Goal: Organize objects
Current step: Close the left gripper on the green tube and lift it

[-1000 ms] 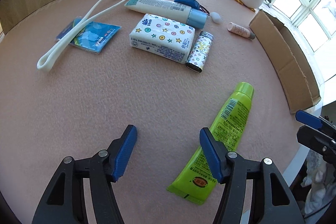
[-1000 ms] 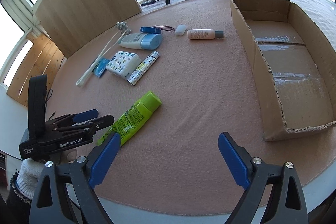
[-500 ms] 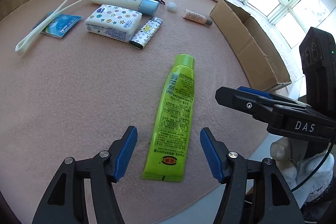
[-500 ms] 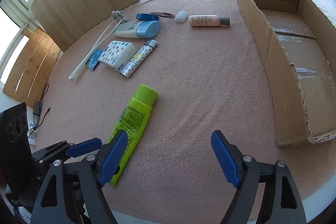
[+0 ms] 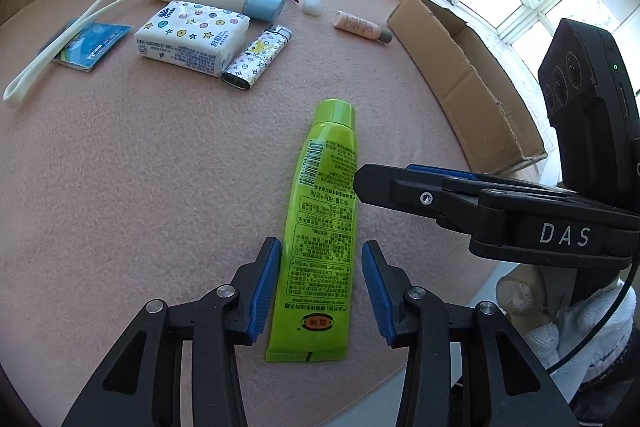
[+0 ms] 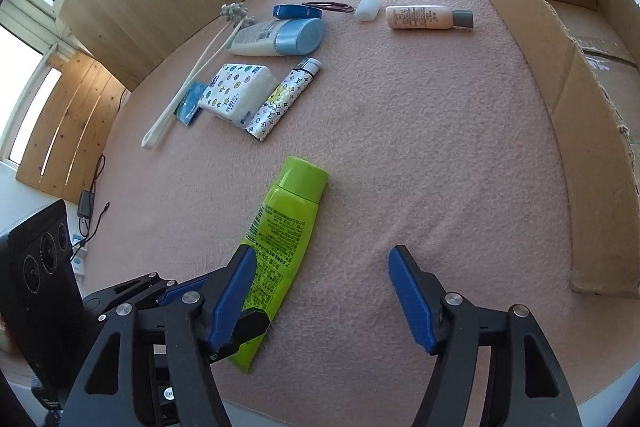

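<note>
Tube (image 5: pixel 325 215): flat on bench (image 5: pixel 140 167), crimped end toward near edge, cap pointing away.
Left gripper (image 5: pixel 320 287): parted, pads straddling tube's lower body, not yet pinching; long axis runs straight ahead between them.
Right gripper (image 6: pixel 320 295): spread wide, empty, beside tube.
Box (image 6: pixel 568 99): right, well apart.

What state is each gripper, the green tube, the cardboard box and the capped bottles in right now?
left gripper: open, blue pads straddling the tube's lower end, not clamped.
right gripper: open, holding nothing.
green tube: lying flat on the felt, cap on.
cardboard box: open-topped; nothing visible inside it.
pink bottle: lying on its side, grey cap on.
white lotion tube: lying on its side, blue cap on.
</note>
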Demonstrator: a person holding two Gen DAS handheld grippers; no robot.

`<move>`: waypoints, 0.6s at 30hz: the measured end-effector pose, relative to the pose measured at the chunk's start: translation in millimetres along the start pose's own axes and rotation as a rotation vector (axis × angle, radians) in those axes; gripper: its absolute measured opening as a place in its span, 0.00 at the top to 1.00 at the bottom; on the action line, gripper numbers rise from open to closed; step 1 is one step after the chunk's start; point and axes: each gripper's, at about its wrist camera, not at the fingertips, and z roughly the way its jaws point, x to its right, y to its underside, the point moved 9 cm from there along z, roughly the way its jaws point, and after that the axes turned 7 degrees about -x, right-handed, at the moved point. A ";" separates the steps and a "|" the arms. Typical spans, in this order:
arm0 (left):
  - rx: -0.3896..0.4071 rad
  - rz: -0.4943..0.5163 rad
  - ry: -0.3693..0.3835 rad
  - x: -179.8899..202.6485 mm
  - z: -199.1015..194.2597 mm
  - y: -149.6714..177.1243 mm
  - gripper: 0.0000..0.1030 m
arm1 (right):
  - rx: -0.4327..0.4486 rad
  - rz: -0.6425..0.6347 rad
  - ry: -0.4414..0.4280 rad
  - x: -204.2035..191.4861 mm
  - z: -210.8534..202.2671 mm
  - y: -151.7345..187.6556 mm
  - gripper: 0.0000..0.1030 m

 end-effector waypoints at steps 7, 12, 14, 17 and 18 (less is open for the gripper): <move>-0.006 -0.018 0.066 4.5 3.2 4.9 0.62 | -0.019 -0.021 -0.007 -8.0 6.9 -2.2 0.40; -0.008 -0.008 0.081 12.0 7.1 2.6 0.62 | -0.035 -0.048 -0.024 -14.9 11.9 -0.1 0.55; -0.009 -0.011 0.087 12.6 8.4 0.3 0.65 | -0.036 -0.054 -0.022 -16.0 12.5 -1.3 0.57; -0.013 -0.022 0.111 13.1 10.4 -2.1 0.68 | -0.047 -0.052 -0.039 -19.0 14.8 -1.7 0.62; -0.010 -0.019 0.111 13.7 10.5 -2.7 0.68 | -0.045 -0.056 -0.035 -19.6 14.8 -1.7 0.62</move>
